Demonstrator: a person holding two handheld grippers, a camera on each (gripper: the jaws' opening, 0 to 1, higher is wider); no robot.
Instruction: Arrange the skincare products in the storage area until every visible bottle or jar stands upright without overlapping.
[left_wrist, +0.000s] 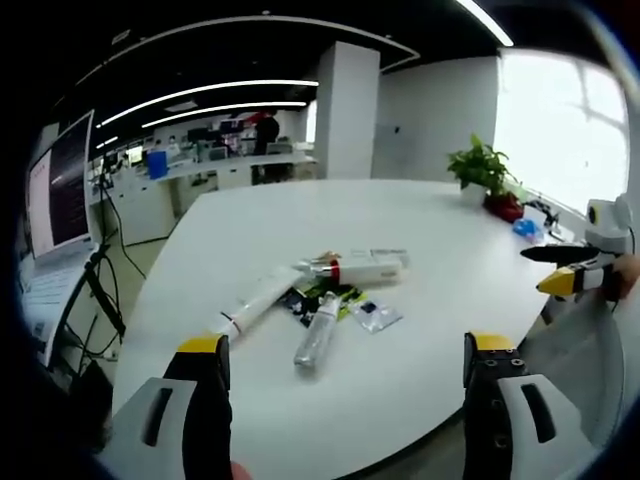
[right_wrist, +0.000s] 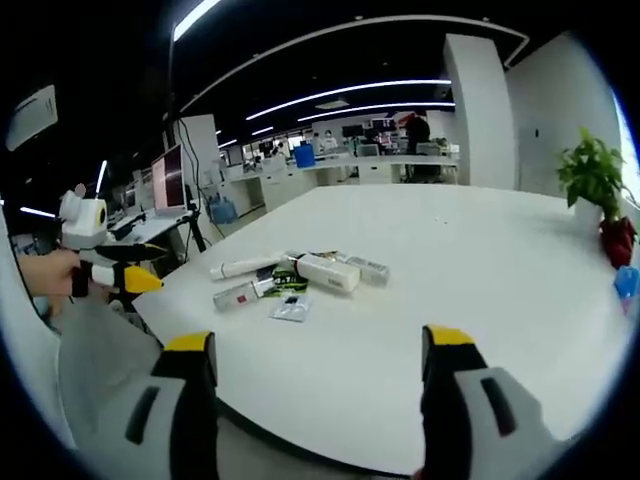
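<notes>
Jaws of the left gripper (left_wrist: 343, 375) stand wide apart and empty at the near edge of the white table (left_wrist: 440, 250), short of every product. The right gripper (right_wrist: 317, 370) is likewise spread wide with nothing between its jaws, held back at its own table edge. Judgement: both tools are poised for an approach, and no grasp has begun.

Nearest the left gripper lies a clear bottle (left_wrist: 317, 335) on its side, cap end pointing away. Just beside it, a long white tube (left_wrist: 258, 298) lies flat on a diagonal. A small sachet (left_wrist: 375, 316) rests to the other side of the bottle. A dark green packet (left_wrist: 318, 296) sits beneath or against the bottle's far end; which of the two cannot be determined. Farther off, a white tube with a red band (left_wrist: 352, 269) lies horizontally, touching or overlapping the packet, with a small box (left_wrist: 388, 256) behind it.

Finding: nothing stands upright; the products form one loose heap in mid-table, so the task is at its start. The clear bottle, nearest and least entangled, seems the sensible first pick.

Beyond the heap, a potted plant (left_wrist: 482, 168) stands near the far edge.
</notes>
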